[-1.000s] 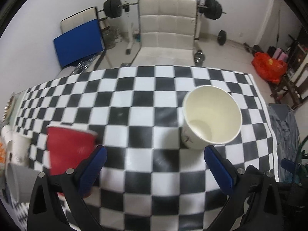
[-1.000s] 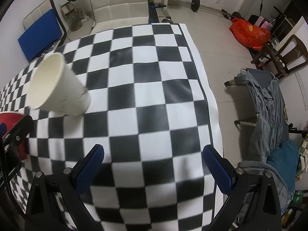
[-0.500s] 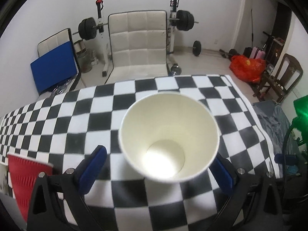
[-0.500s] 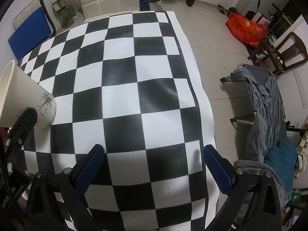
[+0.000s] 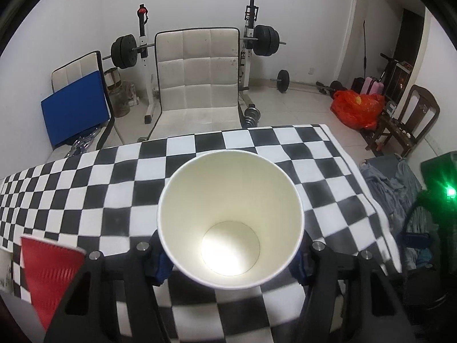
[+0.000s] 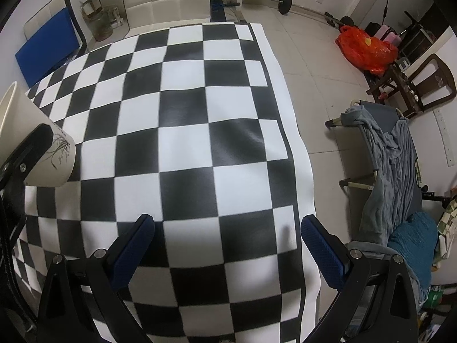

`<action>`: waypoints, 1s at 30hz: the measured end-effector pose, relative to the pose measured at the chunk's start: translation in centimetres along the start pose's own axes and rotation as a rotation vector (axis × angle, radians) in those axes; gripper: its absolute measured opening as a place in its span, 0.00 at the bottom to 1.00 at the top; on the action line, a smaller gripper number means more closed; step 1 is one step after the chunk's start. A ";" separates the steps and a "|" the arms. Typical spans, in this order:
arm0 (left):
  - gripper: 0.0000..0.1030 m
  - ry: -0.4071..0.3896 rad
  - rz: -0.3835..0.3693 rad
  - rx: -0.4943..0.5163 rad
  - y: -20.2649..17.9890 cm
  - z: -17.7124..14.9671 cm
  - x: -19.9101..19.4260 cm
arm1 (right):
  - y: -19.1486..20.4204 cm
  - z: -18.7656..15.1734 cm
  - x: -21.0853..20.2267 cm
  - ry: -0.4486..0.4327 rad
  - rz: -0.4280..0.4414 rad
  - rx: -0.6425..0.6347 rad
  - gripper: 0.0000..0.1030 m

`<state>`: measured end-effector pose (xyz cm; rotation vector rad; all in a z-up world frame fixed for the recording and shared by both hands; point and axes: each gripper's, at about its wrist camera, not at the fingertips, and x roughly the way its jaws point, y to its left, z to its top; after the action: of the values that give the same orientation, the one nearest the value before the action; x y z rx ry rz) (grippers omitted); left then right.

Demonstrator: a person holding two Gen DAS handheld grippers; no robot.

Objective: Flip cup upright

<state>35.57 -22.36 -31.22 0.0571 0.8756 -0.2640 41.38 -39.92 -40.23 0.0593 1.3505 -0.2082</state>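
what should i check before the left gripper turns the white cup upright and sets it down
1. Left gripper shut on the white paper cup: ok, pads press both sides.
2. Cup upright: not ok, it lies tilted, mouth facing the camera.
3. Grip firm enough to rotate: cannot tell.
4. Red cup clear of the swing: ok, it sits apart at the left.
5. Right gripper out of the way: ok, open over the checkered tablecloth.
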 end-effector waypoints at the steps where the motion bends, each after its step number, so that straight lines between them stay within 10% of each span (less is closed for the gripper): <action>1: 0.58 0.006 0.000 0.000 0.0 -0.1 -0.5 | 0.2 -0.3 -0.3 -0.001 0.003 -0.002 1.00; 11: 0.57 0.059 -0.007 -0.004 1.1 -2.2 -8.0 | 2.5 -5.8 -5.0 0.008 0.023 -0.017 1.00; 30: 0.57 0.465 -0.019 0.011 5.7 -16.8 -18.6 | 10.7 -27.9 -13.8 0.135 0.048 0.009 1.00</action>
<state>13.03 -10.38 -28.16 0.1235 1.3369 -0.2783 13.70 -23.35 -33.81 0.1151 1.4811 -0.1726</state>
